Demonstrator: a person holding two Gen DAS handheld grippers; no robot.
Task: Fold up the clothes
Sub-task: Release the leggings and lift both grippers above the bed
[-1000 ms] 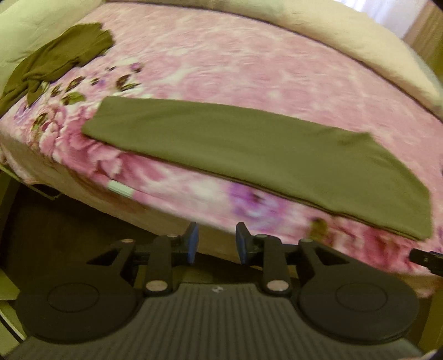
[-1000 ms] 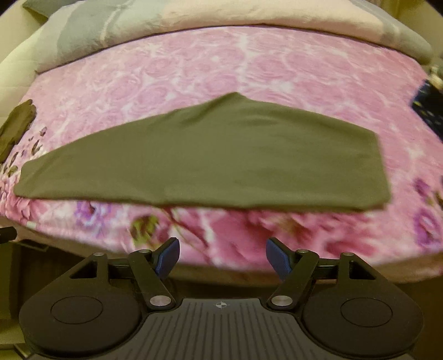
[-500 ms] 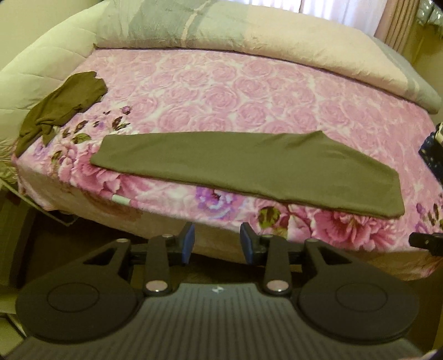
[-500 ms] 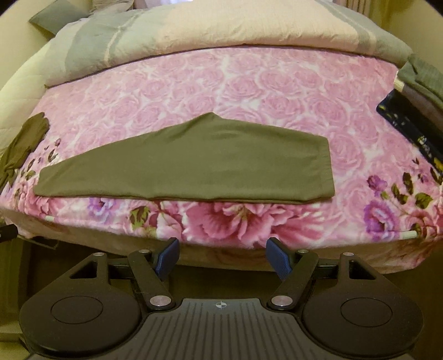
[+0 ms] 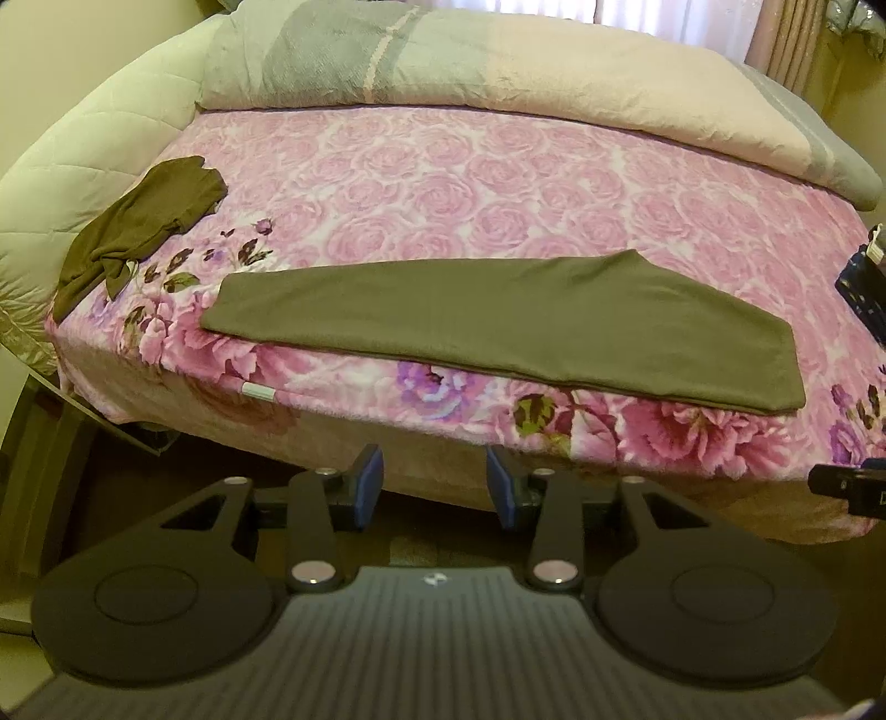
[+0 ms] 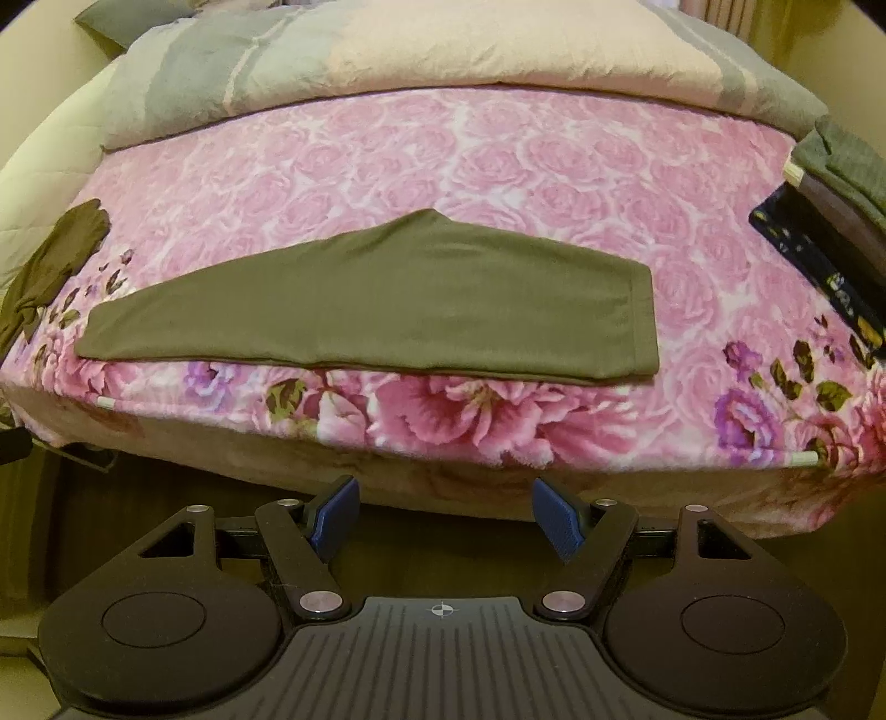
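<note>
Both grippers have pulled back from the bed: the left gripper (image 5: 434,487) has just been opening, nothing between its jaws, and the right gripper (image 6: 443,518) stands wide and empty. The olive garment (image 5: 498,321) lies folded lengthwise along the blanket's (image 5: 498,183) near edge, so a crosswise fold likely comes next.

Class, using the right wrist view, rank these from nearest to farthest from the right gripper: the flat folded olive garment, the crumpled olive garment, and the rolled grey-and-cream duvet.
1. Flat folded olive garment, straight ahead of the right gripper, near the bed's front edge.
2. Crumpled olive garment, far left edge.
3. Rolled grey-and-cream duvet, across the back.
</note>
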